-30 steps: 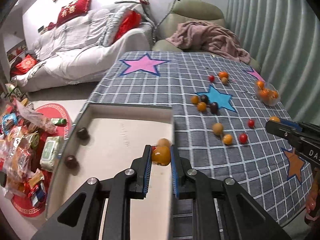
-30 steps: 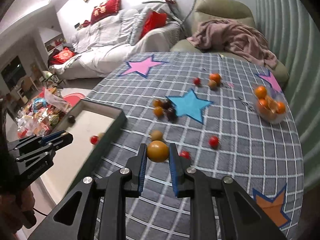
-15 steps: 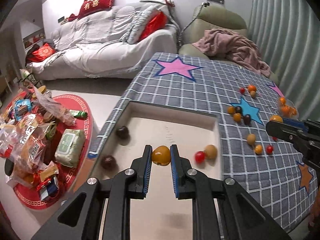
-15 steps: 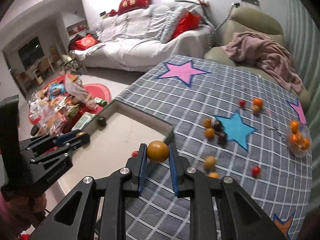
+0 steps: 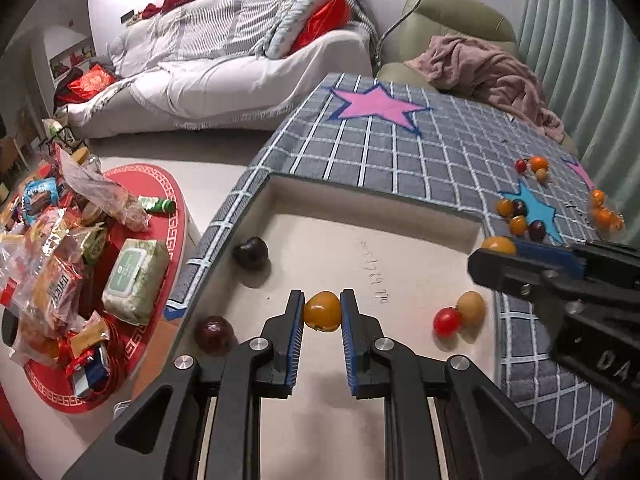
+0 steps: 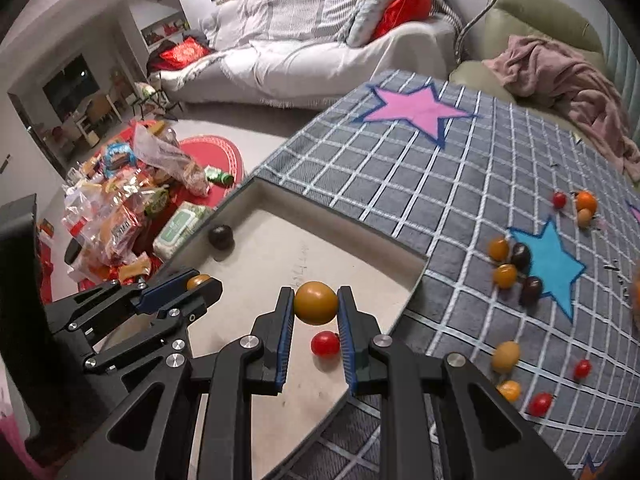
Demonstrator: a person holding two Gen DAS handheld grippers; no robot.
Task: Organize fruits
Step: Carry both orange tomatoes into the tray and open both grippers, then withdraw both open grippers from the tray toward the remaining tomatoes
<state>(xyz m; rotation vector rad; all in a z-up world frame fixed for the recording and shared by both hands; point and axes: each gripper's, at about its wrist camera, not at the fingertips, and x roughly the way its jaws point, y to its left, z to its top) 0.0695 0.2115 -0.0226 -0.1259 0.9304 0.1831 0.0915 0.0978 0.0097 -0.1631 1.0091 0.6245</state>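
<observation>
Left wrist view: we see left gripper (image 5: 322, 316) clamped on orange round tomato (image 5: 322, 311) above shallow beige cardboard tray (image 5: 372, 216).

Right wrist view: right gripper (image 6: 315, 309) clamped on amber round fruit (image 6: 315, 302) near tray's right wall. Risk, we judge: high release, fruit rolls, knocks small red cherry tomato (image 6: 325, 344).

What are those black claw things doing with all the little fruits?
Someone is sorting fruit into a tray. The left gripper pinches an orange tomato over the tray, and the right gripper pinches a yellow fruit near the tray's edge. A red tomato and two dark plums are already inside. More fruit sits on the checked cloth.
</observation>
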